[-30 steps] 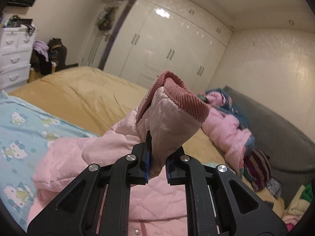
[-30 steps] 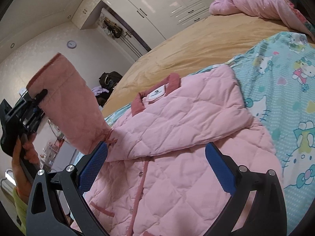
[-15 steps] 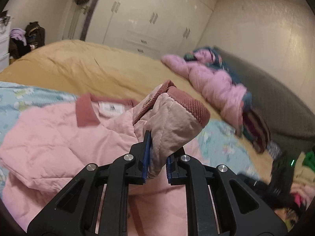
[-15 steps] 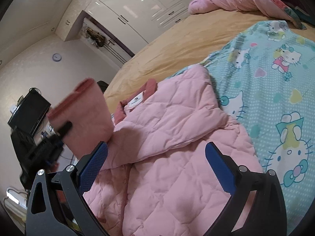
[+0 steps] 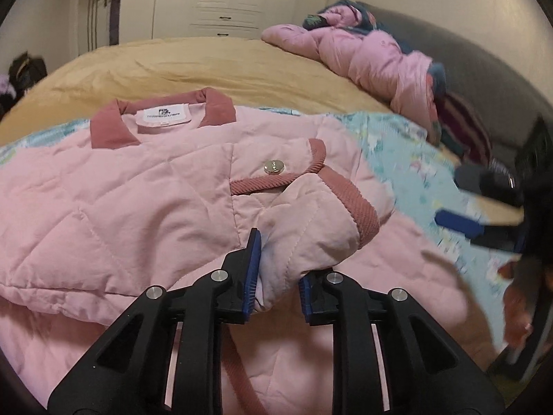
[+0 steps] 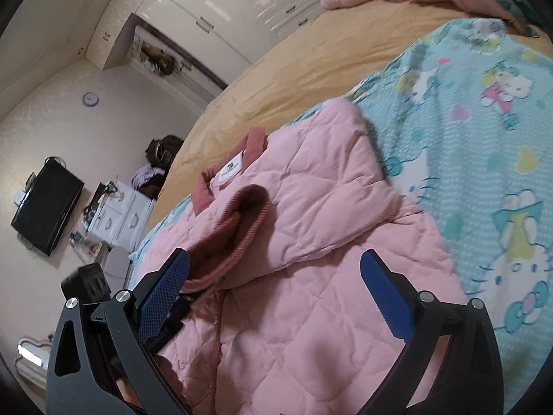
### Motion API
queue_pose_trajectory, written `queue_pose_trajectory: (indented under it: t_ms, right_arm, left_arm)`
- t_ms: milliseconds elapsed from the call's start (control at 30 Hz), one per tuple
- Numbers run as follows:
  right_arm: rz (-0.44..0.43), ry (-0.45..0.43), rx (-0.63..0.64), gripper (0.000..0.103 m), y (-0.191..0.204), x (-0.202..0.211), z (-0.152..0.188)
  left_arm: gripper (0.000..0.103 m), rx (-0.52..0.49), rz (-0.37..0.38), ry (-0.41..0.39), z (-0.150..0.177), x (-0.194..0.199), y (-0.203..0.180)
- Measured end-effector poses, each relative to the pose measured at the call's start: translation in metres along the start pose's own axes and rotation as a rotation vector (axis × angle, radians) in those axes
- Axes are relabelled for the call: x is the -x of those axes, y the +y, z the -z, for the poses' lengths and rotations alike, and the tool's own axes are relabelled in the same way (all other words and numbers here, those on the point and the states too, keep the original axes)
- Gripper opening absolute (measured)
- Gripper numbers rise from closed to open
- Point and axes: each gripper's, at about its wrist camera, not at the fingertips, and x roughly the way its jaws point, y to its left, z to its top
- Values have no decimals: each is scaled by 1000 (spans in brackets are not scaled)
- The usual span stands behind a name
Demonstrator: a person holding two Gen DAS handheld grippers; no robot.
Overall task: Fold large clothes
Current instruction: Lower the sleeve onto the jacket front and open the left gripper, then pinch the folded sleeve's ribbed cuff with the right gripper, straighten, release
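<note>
From the left wrist camera, the pink quilted jacket [image 5: 145, 207] lies spread on a turquoise cartoon-print sheet [image 5: 397, 145] that covers part of a bed with a mustard-yellow cover [image 5: 214, 65]. Its darker pink collar [image 5: 114, 128] and a white neck label [image 5: 162, 117] point toward the far wardrobe [image 5: 224, 0]. The left gripper [image 5: 276, 276] has the sleeve end between its blue pads, the corduroy cuff [image 5: 359, 207] folded over the chest beside a round snap button [image 5: 274, 166]; the jaws are narrow and opening, and the right pad seems to have a gap from the cloth while the left pad looks close against it. This view alone shows a heap of other clothes [image 5: 373, 55] against a grey headboard [image 5: 484, 69], and, blurred at the right edge, the other tool with one blue pad [image 5: 459, 228]. From the right wrist camera, the right gripper [image 6: 276, 297] hangs over the jacket's [image 6: 311, 242] lower front with its jaws wide apart and nothing between them. Here the sleeve cuff [image 6: 242, 221] shows as an open dark-pink mouth lying across the chest, with the left tool partly hidden behind the near blue pad. Only this camera takes in a wall-mounted television [image 6: 48, 207], a white chest of drawers [image 6: 117, 214] and a round wall clock [image 6: 90, 98].
</note>
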Motion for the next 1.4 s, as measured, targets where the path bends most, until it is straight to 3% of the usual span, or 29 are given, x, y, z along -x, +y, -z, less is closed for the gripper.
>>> queue_pose_trajectory:
  t_ms: [133,200,267,333,367,433,500,567,667,733,800,900,967,1133,1233,1400]
  right_arm:
    - [-112,85,-49,99,11,-27,-12]
    - [-122,109,-55,99,17,-38,-18]
    - [-149,131,-73,99,22,-52,-26]
    - [-182,165,-103,99,24,-67,-34]
    - [-177,170,-105,99,25,-71,-37]
    - [-168,183,-119,98,24,-83,-43]
    - [-150,202,-132,83,22,-90,-45]
    - [-129,214,-127,78,22,-99,-46]
    - [-91,223,-107,64,24,-108,-45]
    - [-78,212,-76,53,28,-112,-44]
    - [-52,206,-70,30,28,-117,-43]
    - [-19,176,1,14,40,-120,-43]
    - [3,140,80,11,54,-117,-43]
    - [-2,25,243,7,98,-100,-60]
    - [-2,-54,362,7,132,-82,-77]
    - [35,-123,471,6,162,-63,-99]
  left_arm:
    - [30,-61,-19,10,2,2,-10]
    - [34,-92,-27,18,4,4,-14]
    - [46,-111,-12,20,8,8,-17]
    - [87,-118,20,6,11,15,-20]
    - [89,-123,18,-4,12,19,-21]
    - [89,-128,27,-12,12,28,-21]
    - [89,-110,53,-19,10,40,-13]
    - [89,-95,44,-30,4,52,-1]
    - [94,-21,-38,-66,-17,76,37]
    - [94,85,-89,-85,-36,93,76]
    - [94,157,-172,-107,-51,110,113]
    - [94,205,-290,-177,-59,137,153]
    - [94,295,-352,-231,-52,158,190]
    - [94,498,-337,-262,-31,175,254]
    - [94,549,-326,-301,-23,185,267]
    - [94,535,-319,-284,-26,177,271]
